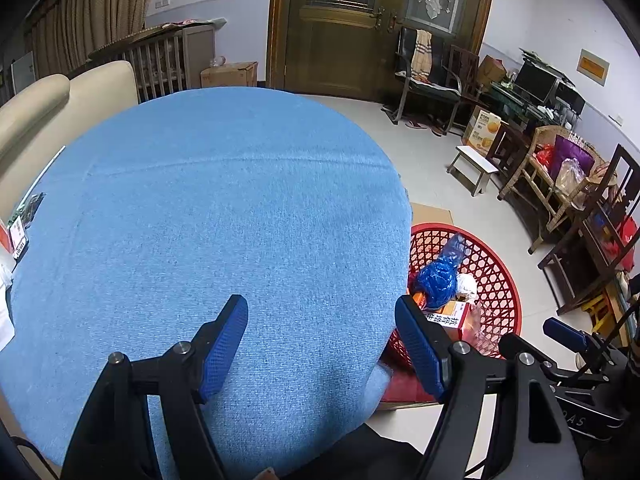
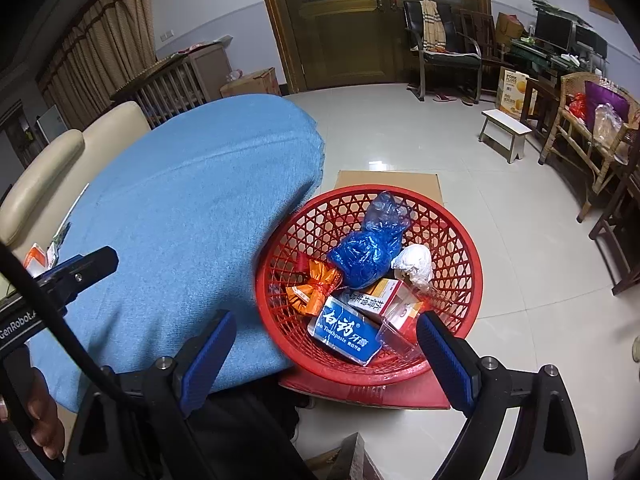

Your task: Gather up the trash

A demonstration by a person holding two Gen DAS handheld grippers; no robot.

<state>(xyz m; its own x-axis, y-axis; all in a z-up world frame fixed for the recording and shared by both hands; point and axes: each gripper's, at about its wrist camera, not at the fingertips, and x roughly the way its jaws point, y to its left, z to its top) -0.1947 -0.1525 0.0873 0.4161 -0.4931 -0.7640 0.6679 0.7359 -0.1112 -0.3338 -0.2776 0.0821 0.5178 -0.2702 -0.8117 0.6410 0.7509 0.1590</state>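
Note:
A red lattice basket stands on the floor beside the blue-clothed table. It holds a blue plastic bag, a crumpled white wad, an orange wrapper, a blue toothpaste box, a medicine box and a clear plastic cup. My right gripper is open and empty above the basket's near rim. My left gripper is open and empty over the table's blue cloth; the basket lies to its right.
Flat cardboard lies under the basket. A cream sofa stands left of the table, with small boxes at the table's left edge. A white stool, chairs and cluttered furniture line the right wall. The wooden door is at the back.

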